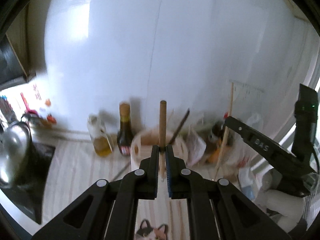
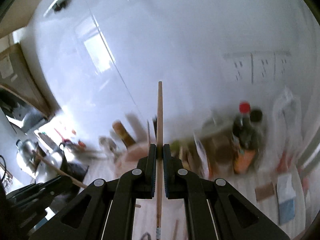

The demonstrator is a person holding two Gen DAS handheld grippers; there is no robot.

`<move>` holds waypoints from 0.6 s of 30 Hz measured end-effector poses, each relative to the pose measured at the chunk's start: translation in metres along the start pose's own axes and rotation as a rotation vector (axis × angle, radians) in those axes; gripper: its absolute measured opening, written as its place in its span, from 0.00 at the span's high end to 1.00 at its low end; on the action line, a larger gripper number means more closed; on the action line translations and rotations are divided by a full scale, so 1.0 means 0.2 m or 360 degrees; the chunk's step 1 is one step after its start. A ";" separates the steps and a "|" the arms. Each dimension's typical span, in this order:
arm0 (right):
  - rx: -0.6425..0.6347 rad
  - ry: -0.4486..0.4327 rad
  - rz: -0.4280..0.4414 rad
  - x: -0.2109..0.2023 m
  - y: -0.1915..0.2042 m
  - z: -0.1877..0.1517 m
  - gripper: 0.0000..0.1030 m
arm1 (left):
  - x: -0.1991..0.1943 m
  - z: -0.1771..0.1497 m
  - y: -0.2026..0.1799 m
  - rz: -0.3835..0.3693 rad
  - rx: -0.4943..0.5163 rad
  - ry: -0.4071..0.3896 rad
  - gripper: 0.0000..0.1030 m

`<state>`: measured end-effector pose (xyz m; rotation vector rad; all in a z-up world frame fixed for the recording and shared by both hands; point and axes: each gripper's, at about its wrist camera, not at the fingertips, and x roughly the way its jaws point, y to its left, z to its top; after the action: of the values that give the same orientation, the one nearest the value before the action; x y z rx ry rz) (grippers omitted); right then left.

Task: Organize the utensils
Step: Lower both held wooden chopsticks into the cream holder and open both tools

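Note:
My left gripper (image 1: 162,149) is shut on a short wooden-handled utensil (image 1: 162,120) held upright just in front of a white utensil holder (image 1: 138,150) that has a dark utensil (image 1: 181,126) leaning in it. My right gripper (image 2: 159,150) is shut on a long thin wooden stick (image 2: 159,116) held upright. In the left wrist view the right gripper (image 1: 227,121) shows at the right, holding the stick (image 1: 230,110). In the right wrist view the left gripper (image 2: 58,181) shows at the lower left, holding its utensil (image 2: 50,164). The holder (image 2: 132,154) is blurred there.
An oil jug (image 1: 100,138) and a dark sauce bottle (image 1: 125,132) stand left of the holder by the white wall. A steel kettle (image 1: 14,140) sits on a black cooktop (image 1: 32,180) at left. Bottles (image 2: 245,132), bags and packets (image 2: 286,198) crowd the right.

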<state>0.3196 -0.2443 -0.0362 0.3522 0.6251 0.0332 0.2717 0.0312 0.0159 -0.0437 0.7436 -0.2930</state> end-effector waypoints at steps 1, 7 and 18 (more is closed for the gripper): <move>0.0008 -0.0034 0.0008 0.01 0.01 0.06 0.94 | -0.01 0.04 0.00 0.0002 0.0005 -0.0018 0.96; 0.0018 -0.0160 0.0005 0.10 0.09 0.27 0.94 | 0.05 0.27 0.02 0.0035 0.0007 -0.0081 0.96; 0.0016 -0.0297 -0.0095 0.44 0.11 0.37 0.94 | 0.40 0.43 0.09 0.0074 0.0041 0.0026 0.96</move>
<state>0.4355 -0.2346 -0.0224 0.3420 0.4510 -0.0593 0.3898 0.0211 0.0234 0.0006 0.7559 -0.2588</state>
